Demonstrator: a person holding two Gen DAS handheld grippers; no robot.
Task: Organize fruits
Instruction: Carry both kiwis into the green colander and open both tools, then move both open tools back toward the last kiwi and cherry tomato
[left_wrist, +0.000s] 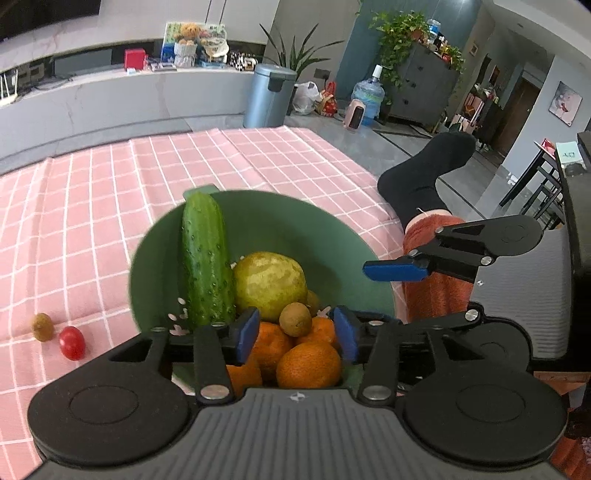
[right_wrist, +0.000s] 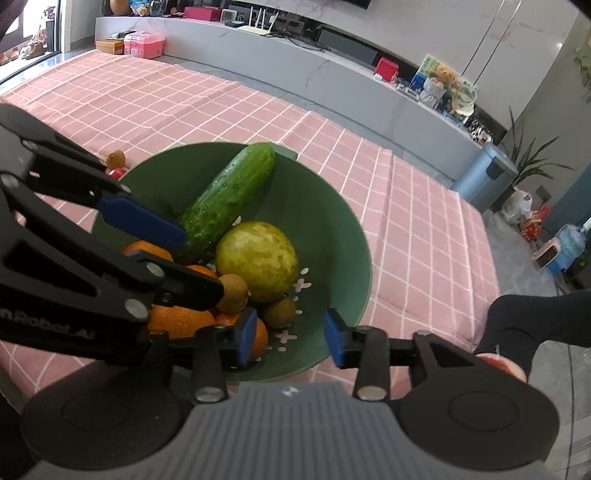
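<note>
Green bowl (left_wrist: 332, 236) sits on pink checked cloth (left_wrist: 110, 206), with white flower-shaped marks on its inner wall. In it a bumpy dark-green cucumber (left_wrist: 205, 258) leans against the far wall, tip at the rim; beside it and touching is a mottled yellow-green pear (left_wrist: 269, 284). Glossy oranges (left_wrist: 308, 363) are piled at the near side, and a small brown longan (left_wrist: 295, 319) rests on top of them. A second longan (right_wrist: 279, 312) lies just beside the pear. Outside the bowl, on the cloth, a red cherry tomato (left_wrist: 72, 342) and another brown longan (left_wrist: 42, 326) lie touching. Left gripper (left_wrist: 295, 339) hovers over the oranges, blue pads apart, nothing held. Right gripper (right_wrist: 290, 338) is over the bowl's near rim, fingers apart, empty.
</note>
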